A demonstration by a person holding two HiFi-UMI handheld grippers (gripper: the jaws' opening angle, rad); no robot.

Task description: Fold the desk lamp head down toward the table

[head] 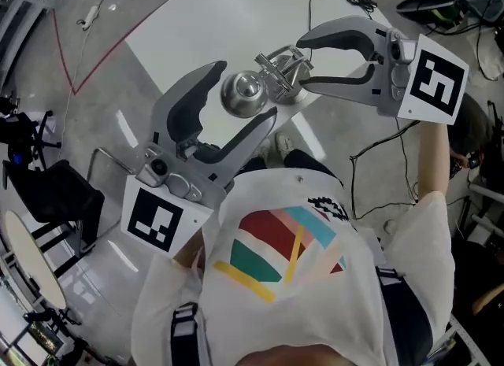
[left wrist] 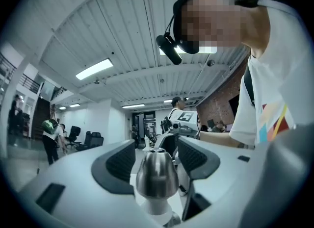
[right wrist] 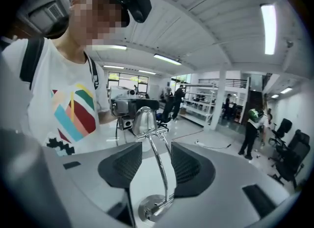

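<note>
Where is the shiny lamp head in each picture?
Head view: the desk lamp head is in the upper middle, seen from above.
Left gripper view: bottom middle, big and close.
Right gripper view: near the middle, small, atop its thin stem.
Shared landmark: the person's colourful shirt print.

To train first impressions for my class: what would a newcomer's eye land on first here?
The shiny chrome desk lamp on the white table, its bell-shaped head between the wide jaws of the left gripper, contact unclear. The open jaws of the right gripper straddle its thin stem above the round base.
</note>
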